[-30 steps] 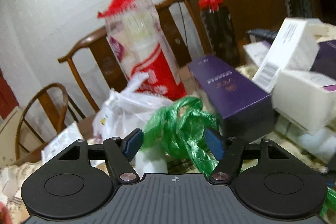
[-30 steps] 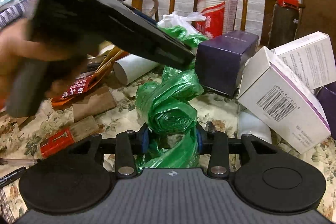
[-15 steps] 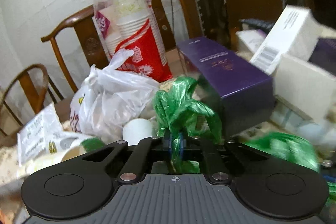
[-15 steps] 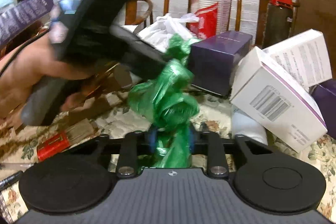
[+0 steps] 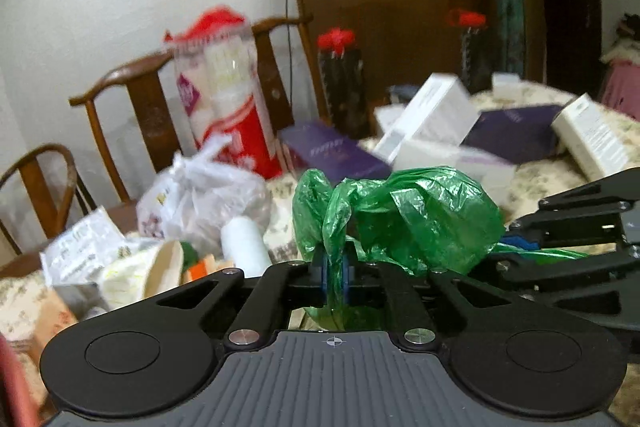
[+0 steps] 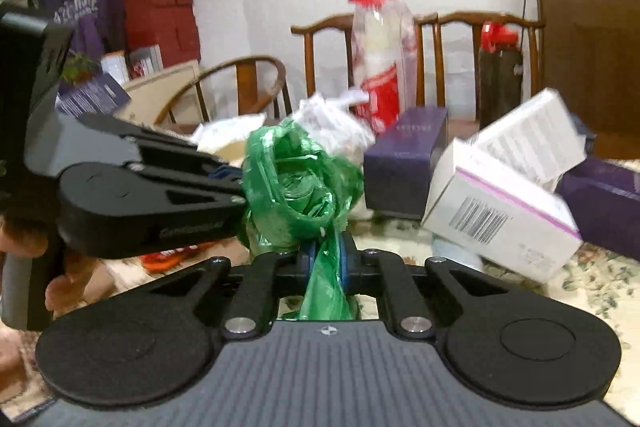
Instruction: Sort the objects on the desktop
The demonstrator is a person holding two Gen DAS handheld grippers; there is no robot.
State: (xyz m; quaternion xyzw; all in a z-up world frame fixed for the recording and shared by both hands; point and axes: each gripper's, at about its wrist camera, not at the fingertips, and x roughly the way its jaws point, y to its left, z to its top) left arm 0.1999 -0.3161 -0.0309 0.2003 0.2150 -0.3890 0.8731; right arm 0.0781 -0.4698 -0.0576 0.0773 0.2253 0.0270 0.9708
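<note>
The green plastic bag [image 5: 404,215] is held off the worktop [image 6: 592,267] between both tools: the left gripper [image 5: 335,277] is pinched nearly shut on a thin twist of the film, and the right gripper [image 6: 325,259] is clamped on another strand that hangs down between its blue pads [image 6: 343,261]. The bundle is bunched between the two, with the right gripper seen at the far right of the left view, just beside the bag. From here, the thin film is judged likely to stretch or tear if the two are pulled apart too sharply, and a slip is possible because only narrow folds are caught. If either hold is let go, the loose bundle could unroll and drop back among the clutter. The tilted white boxes [image 6: 500,211], which lean on one another near the bag, could be knocked if the bundle is swung to the right. The worktop is covered by a floral cloth and is crowded with a purple box [image 6: 404,143], a tied white bag [image 5: 200,199], a white roll [image 5: 244,247] and a tall red-and-clear pack of cups [image 6: 380,67]. Wooden chairs [image 6: 452,59] are set against a white tiled wall, and a dark bottle with a red cap [image 6: 500,75] stands behind the boxes.
</note>
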